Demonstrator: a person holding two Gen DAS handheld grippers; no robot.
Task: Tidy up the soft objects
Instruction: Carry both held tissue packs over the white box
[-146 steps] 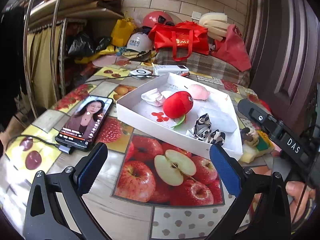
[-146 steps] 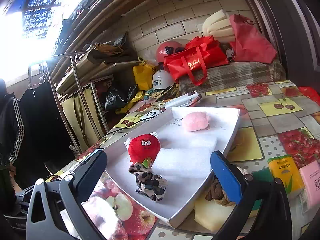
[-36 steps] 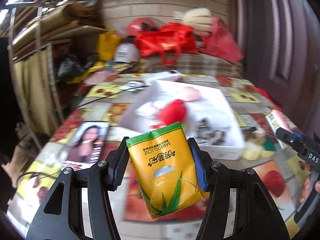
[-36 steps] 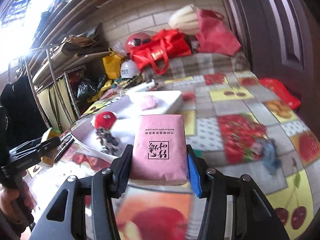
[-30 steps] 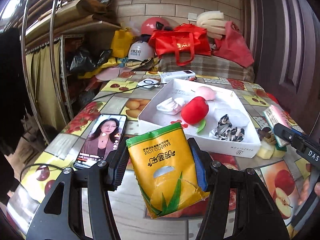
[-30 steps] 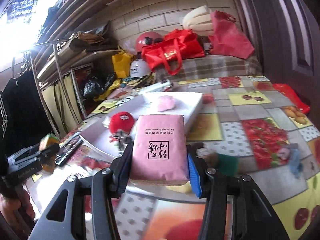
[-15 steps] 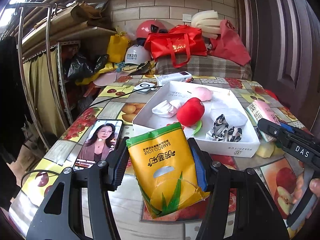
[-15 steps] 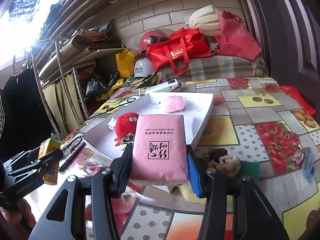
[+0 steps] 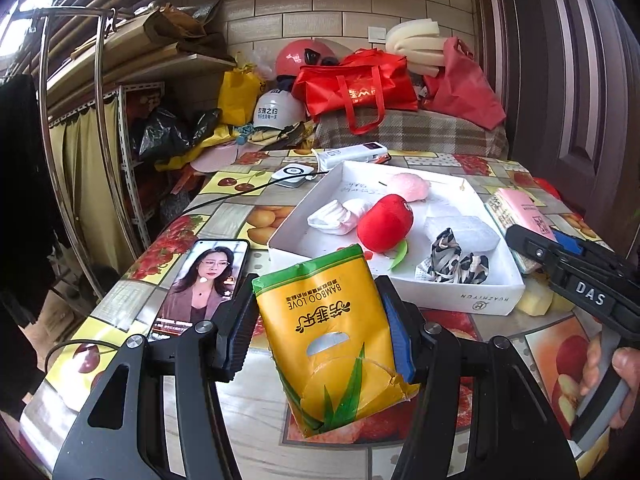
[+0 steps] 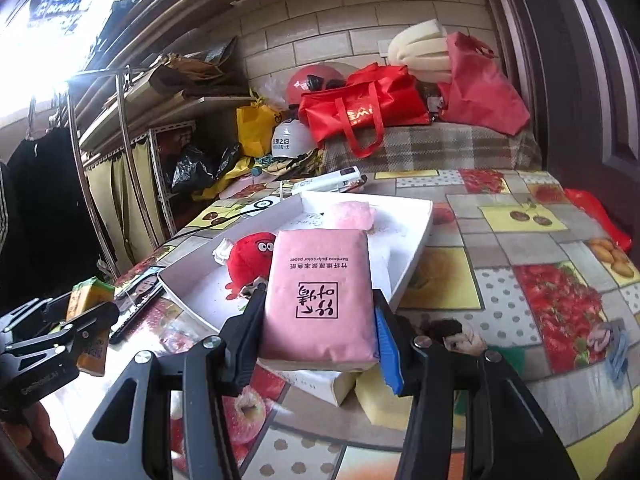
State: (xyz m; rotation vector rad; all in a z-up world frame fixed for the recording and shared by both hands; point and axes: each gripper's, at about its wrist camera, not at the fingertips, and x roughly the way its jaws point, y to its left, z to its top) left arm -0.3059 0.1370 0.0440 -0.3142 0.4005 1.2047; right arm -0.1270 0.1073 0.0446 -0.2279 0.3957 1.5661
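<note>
A: Left tongs [image 9: 322, 330] were clamped on the yellow tissue pack [image 9: 334, 336], held above the near tabletop [image 9: 256, 412]. Where did the white box [image 9: 472, 300] lie from them?

B: Ahead and a little right, its near wall just beyond the pack's top edge. The pack's long axis ran near-to-far, roughly toward the box.

A: Right tongs [image 10: 318, 326]?

B: Closed on the pink tissue pack [image 10: 320, 296], long axis also near-to-far, held over the box's near right corner. The box [image 10: 416, 240] stretched away to the far left from there.

A: Which hand sat nearer the box?

B: The right, judged from the overlap; the left had open tabletop to cross first.

A: Contents noted?

B: Red plush toy [image 9: 385, 222], patterned cloth [image 9: 452, 260], pink puff [image 9: 408, 186]. Free floor seemed to be at the near left of the box
</note>
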